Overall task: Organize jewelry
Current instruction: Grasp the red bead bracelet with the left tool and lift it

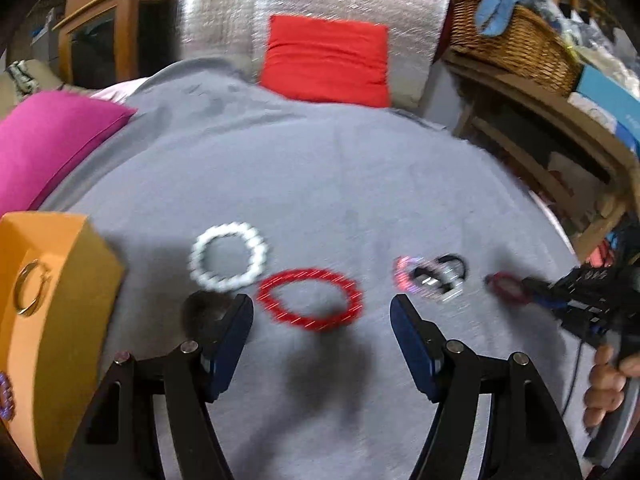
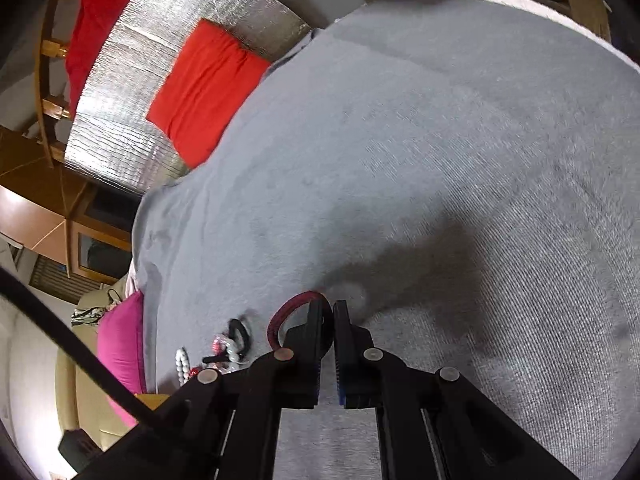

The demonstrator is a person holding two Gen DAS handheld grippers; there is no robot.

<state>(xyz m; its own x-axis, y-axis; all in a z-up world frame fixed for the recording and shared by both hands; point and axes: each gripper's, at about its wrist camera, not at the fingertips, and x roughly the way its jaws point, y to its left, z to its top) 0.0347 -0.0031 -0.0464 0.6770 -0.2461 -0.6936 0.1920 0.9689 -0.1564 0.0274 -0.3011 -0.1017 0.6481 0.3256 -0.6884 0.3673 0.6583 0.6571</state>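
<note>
On the grey blanket [image 1: 320, 168] lie a white bead bracelet [image 1: 229, 257], a red bead bracelet [image 1: 310, 299] and a tangle of silver, pink and black pieces [image 1: 434, 274]. My left gripper [image 1: 322, 312] is open and empty, just above the red bracelet. An orange box [image 1: 52, 320] at the left holds a gold ring [image 1: 30, 288]. My right gripper [image 2: 329, 308] is shut on a dark red cord bracelet [image 2: 286, 314], which also shows at the right of the left wrist view [image 1: 506, 285].
A pink pillow [image 1: 44, 144] lies at the far left and a red pillow [image 1: 328, 60] at the back against silver foil. A wicker basket [image 1: 512, 44] sits on wooden shelves at the right. The person's hand [image 1: 604, 388] holds the right gripper.
</note>
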